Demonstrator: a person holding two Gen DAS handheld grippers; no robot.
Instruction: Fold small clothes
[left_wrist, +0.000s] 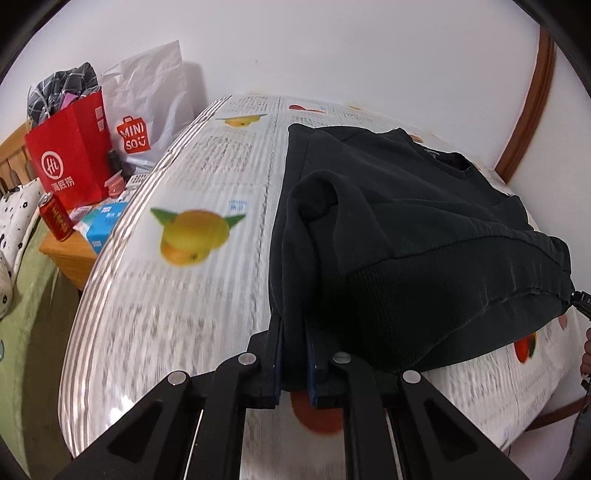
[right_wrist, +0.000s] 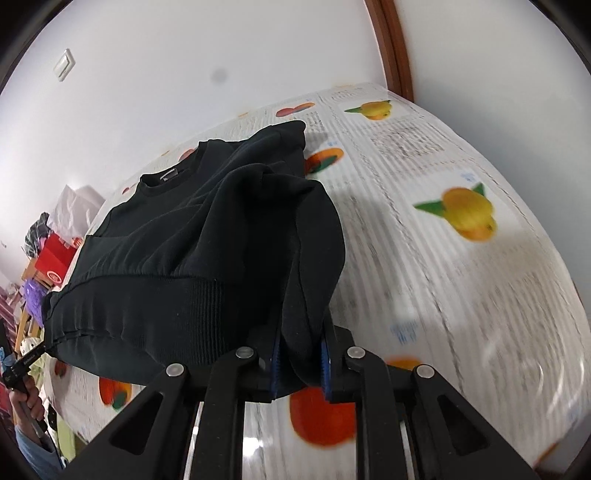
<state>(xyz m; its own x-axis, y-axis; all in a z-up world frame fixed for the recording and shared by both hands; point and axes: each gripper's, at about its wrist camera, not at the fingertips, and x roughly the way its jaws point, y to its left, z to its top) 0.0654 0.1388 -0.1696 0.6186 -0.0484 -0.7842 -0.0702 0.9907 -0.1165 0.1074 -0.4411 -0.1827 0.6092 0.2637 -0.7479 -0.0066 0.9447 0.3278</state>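
A black sweatshirt (left_wrist: 399, 206) lies on a table covered in a fruit-print cloth (left_wrist: 199, 177), its neckline at the far end. My left gripper (left_wrist: 293, 325) is shut on the near left corner of its ribbed hem, lifting it off the cloth. In the right wrist view the same black sweatshirt (right_wrist: 192, 229) hangs from my right gripper (right_wrist: 301, 343), shut on the near right hem corner. The hem stretches between the two grippers, raised above the cloth (right_wrist: 443, 280). Fabric hides all the fingertips.
A red paper bag (left_wrist: 70, 155), a white shopping bag (left_wrist: 147, 107) and a red can (left_wrist: 55, 221) crowd a wooden side table (left_wrist: 70, 254) at left. A white wall (left_wrist: 332, 48) runs behind the table, with a wooden frame (left_wrist: 532, 99) at right. The person's hand (right_wrist: 29, 402) holds the left gripper's handle.
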